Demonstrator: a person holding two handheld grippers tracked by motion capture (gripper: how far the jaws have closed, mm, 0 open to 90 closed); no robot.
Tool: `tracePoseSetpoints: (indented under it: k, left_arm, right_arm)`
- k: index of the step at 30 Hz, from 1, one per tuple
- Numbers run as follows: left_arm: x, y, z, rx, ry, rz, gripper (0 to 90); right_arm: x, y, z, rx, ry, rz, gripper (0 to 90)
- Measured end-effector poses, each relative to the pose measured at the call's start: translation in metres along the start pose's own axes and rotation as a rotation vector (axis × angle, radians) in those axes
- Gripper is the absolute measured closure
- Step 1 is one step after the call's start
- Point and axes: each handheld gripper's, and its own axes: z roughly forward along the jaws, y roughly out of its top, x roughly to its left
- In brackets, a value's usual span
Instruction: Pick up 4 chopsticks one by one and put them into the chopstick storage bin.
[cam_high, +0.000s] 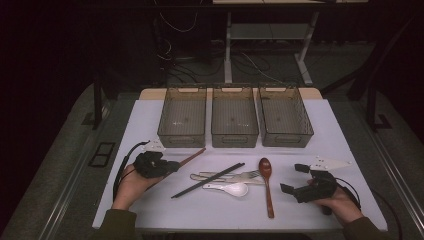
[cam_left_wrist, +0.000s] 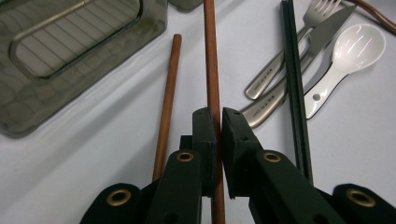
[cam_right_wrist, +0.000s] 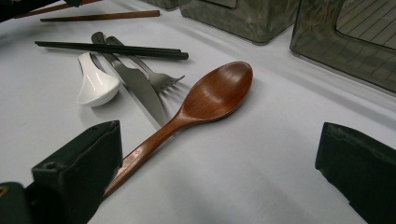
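Three clear bins (cam_high: 234, 117) stand at 12 o'clock on the surface (cam_high: 300, 200); two brown chopsticks (cam_left_wrist: 167, 107), black chopsticks (cam_high: 207, 180), fork, knife, two spoons. Left gripper (cam_left_wrist: 218, 122) fingers are clamped on one brown chopstick (cam_left_wrist: 211, 70). Right gripper (cam_right_wrist: 215, 177) fingers are wide apart, empty, beside the wooden spoon (cam_right_wrist: 205, 100).

Brown chopstick (cam_left_wrist: 212, 70) runs off top and bottom edges in left gripper view; wooden spoon (cam_right_wrist: 205, 100) handle end hidden behind right gripper's jaw.

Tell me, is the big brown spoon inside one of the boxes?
No, the brown spoon lies on the white table, in front of the three boxes.
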Motion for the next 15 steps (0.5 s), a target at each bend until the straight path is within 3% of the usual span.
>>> tracePoseSetpoints:
  k: [15]
  left_arm:
    - [-0.012, 0.019, -0.006, -0.039, -0.015, 0.013, 83.3]
  right_arm:
    - [0.000, 0.000, 0.000, -0.004, -0.005, -0.002, 0.7]
